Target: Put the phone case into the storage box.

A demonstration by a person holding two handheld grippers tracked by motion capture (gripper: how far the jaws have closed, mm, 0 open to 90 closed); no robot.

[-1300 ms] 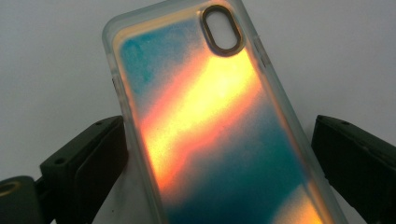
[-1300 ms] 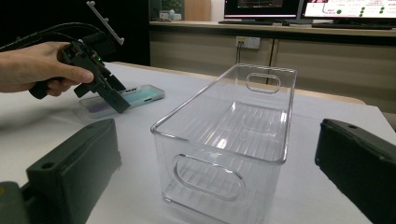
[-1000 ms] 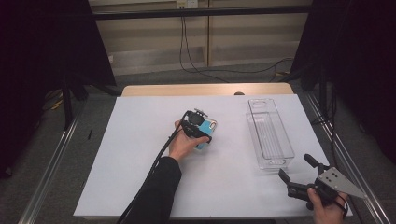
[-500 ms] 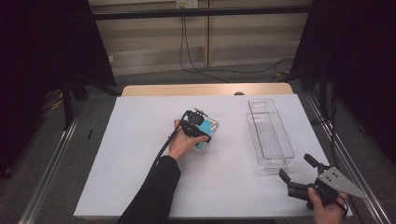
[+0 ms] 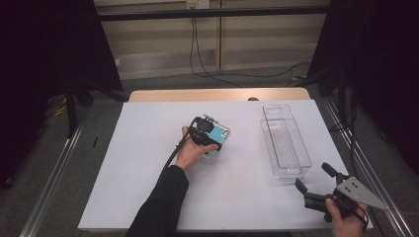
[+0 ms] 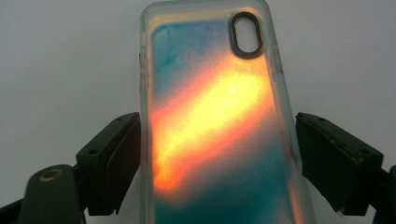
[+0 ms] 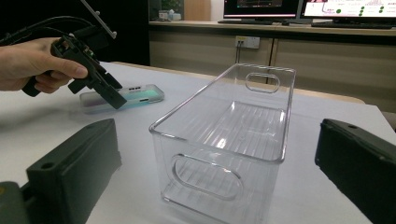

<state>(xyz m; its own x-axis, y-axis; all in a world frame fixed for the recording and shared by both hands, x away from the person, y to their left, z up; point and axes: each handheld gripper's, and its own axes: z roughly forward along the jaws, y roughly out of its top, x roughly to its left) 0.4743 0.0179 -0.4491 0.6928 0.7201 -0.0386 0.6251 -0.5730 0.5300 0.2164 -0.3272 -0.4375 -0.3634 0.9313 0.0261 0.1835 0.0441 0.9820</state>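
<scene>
My left gripper (image 5: pixel 213 134) straddles the phone case (image 6: pixel 219 116), which lies flat mid-table on the white sheet (image 5: pixel 148 163); my jaws stand wide, just clear of both its edges, gripping nothing. My right gripper (image 5: pixel 316 181) hovers open and empty near the table's edge, just short of the clear plastic bin (image 7: pixel 224 140), which stands between it and the case.

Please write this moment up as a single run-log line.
left gripper: open, jaws astride phone case, gaps both sides | phone case: flat on white table | right gripper: open, near clear bin | bin: empty
</scene>
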